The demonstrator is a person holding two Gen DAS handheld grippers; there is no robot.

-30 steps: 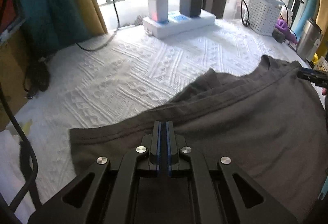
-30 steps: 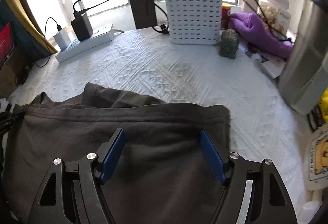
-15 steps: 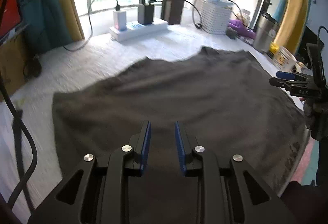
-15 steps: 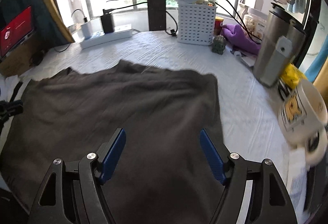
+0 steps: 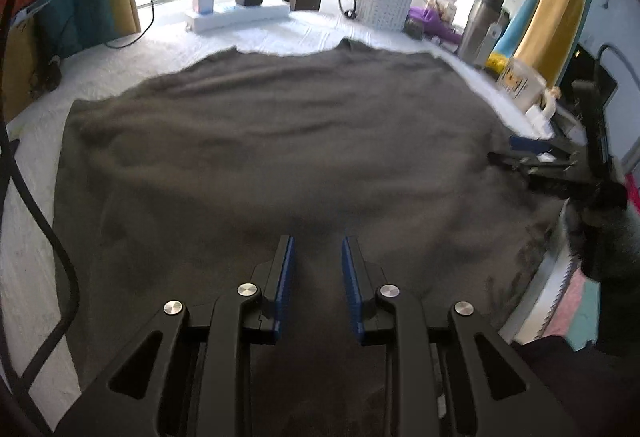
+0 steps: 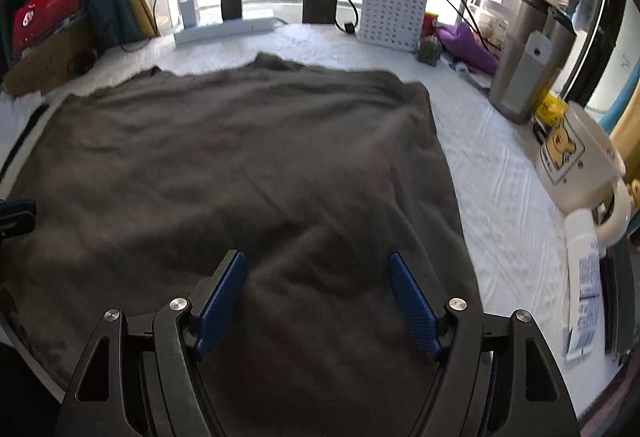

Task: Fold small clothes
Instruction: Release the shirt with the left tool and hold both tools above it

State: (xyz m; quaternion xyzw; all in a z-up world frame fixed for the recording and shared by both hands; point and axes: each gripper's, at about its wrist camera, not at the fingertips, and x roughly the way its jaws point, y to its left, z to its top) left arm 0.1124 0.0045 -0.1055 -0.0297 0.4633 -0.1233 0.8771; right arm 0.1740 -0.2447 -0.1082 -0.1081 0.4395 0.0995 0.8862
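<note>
A dark grey garment [image 5: 280, 149] lies spread flat on the white textured tablecloth [image 5: 168, 53]. It fills most of both views [image 6: 240, 157]. My left gripper [image 5: 318, 241] hovers over the garment's near part, open by a narrow gap with nothing between its blue pads. My right gripper [image 6: 317, 257] stands wide open above the near right part of the cloth, holding nothing. In the left wrist view the right gripper [image 5: 532, 157] shows at the garment's right edge, held by a gloved hand [image 5: 608, 229]. The left gripper's tip [image 6: 16, 213] shows at the left edge of the right wrist view.
A power strip with chargers [image 5: 236, 13] and a white basket [image 6: 394, 17] stand at the back. A steel tumbler [image 6: 528, 69], a mug [image 6: 580, 161], a purple cloth [image 6: 468, 45] and a paper pack [image 6: 584, 289] line the right side. A black cable [image 5: 48, 229] hangs at the left.
The left gripper let go of the garment's edge and its jaws parted. Both grippers drew back toward the near side, and the garment now lies spread out flat.
</note>
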